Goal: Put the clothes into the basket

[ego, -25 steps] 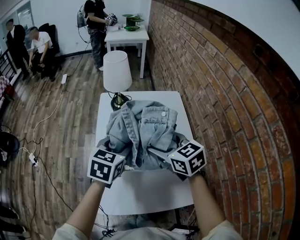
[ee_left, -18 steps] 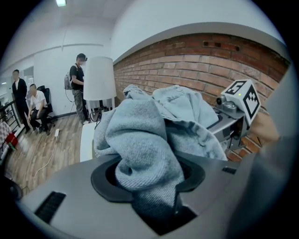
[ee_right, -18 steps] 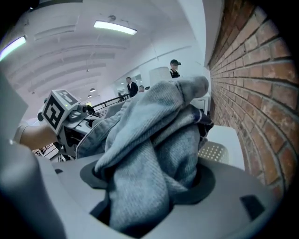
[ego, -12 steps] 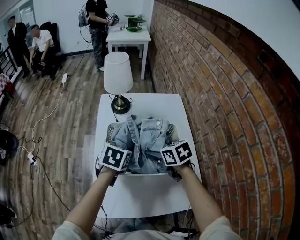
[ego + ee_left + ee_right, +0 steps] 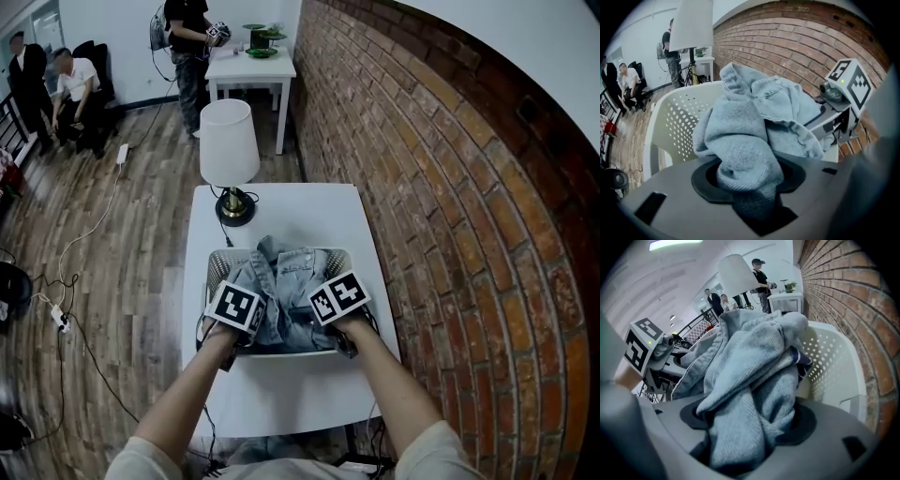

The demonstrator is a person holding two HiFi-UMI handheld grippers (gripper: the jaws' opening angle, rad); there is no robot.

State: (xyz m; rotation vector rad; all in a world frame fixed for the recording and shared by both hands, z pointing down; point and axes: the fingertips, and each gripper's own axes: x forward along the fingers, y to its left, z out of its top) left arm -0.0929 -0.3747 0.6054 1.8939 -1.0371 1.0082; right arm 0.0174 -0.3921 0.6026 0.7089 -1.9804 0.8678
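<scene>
A pale blue denim jacket (image 5: 279, 292) lies bunched inside the white perforated basket (image 5: 217, 264) on the white table. My left gripper (image 5: 232, 330) is shut on a thick fold of the jacket (image 5: 750, 154) at the basket's near left. My right gripper (image 5: 345, 330) is shut on another bunch of the jacket (image 5: 750, 413) at the near right. The fingertips of both are buried in the cloth. The basket wall (image 5: 677, 124) shows to the left in the left gripper view, and the basket's wall (image 5: 829, 362) to the right in the right gripper view.
A lamp with a white shade (image 5: 228, 142) stands on the table's far end (image 5: 300, 211), just behind the basket. A brick wall (image 5: 450, 187) runs along the right. Behind are a second white table (image 5: 248, 66) and several people. Cables lie on the wooden floor (image 5: 103, 244) at left.
Both grippers have come down with the jacket. It was held up spread above the table and now sits bunched inside the basket, with the basket rim in view around it.
</scene>
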